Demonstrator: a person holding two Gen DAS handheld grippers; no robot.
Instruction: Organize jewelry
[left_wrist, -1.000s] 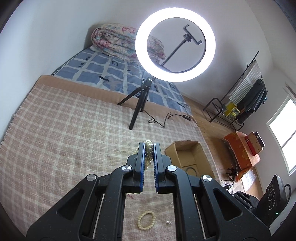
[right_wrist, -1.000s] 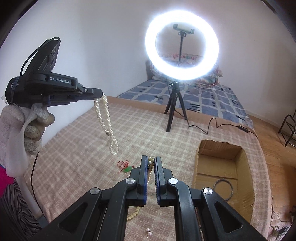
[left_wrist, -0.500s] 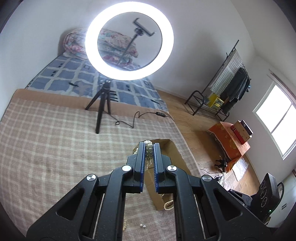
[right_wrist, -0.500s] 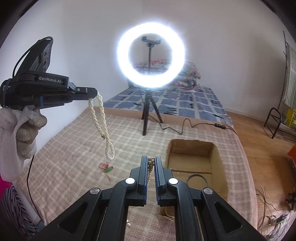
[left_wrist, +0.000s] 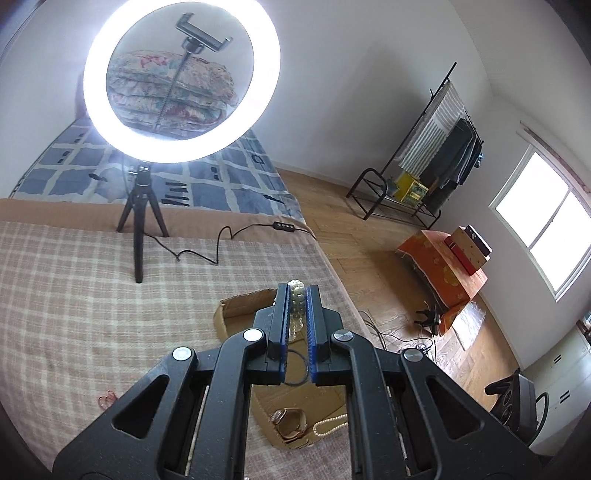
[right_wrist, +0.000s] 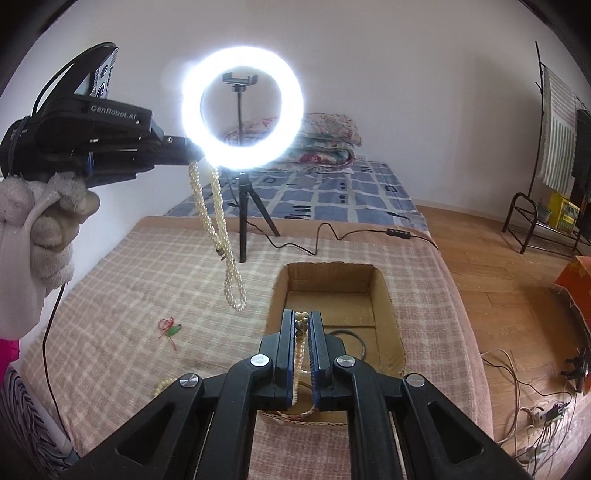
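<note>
Left tongs (right_wrist: 192, 159) grip one pearl necklace (right_wrist: 218, 236) above the bed (right_wrist: 129, 295). Right tongs (right_wrist: 302, 321) clamp one beaded strand (right_wrist: 301, 323) over one cardboard box (right_wrist: 332, 273).

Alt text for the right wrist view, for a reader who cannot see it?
The right claw, shut on a beaded bracelet, hangs over an open cardboard box on a plaid blanket. At left, the left claw dangles a pearl necklace above the blanket, in front of a lit ring light.

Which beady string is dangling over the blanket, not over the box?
The long white pearl necklace in the left gripper. The right gripper's bead strand hangs over the cardboard box.
</note>
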